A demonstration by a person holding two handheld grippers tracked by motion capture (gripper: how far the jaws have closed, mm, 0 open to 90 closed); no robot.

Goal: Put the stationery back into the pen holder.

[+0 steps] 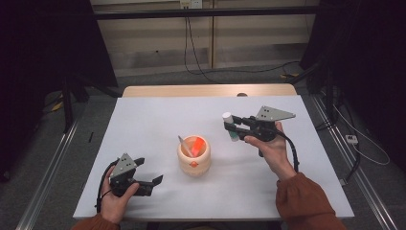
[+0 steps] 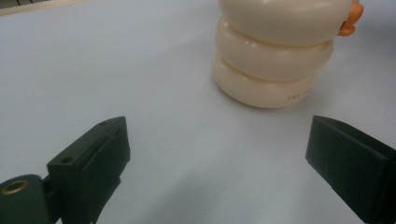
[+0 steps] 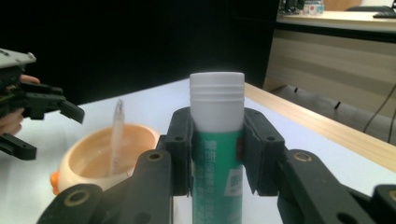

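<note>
The right gripper [image 1: 231, 126] was clamped on a glue stick [image 3: 217, 140], its pads pressing the green-labelled body just under the white cap. In the high view the glue stick [image 1: 229, 125] was held above the white table [image 1: 143, 120], right of centre and well apart from the cream ringed pen holder [image 1: 194, 155] that stood at the table's middle. The pen holder had an orange beak on its side and held a clear pen [image 1: 184, 144] and something orange. The left gripper [image 1: 154, 181] hovered at the near left of the table, its jaws spread wide with nothing between them, pointing toward the pen holder [image 2: 273, 56], which sat just beyond them.
</note>
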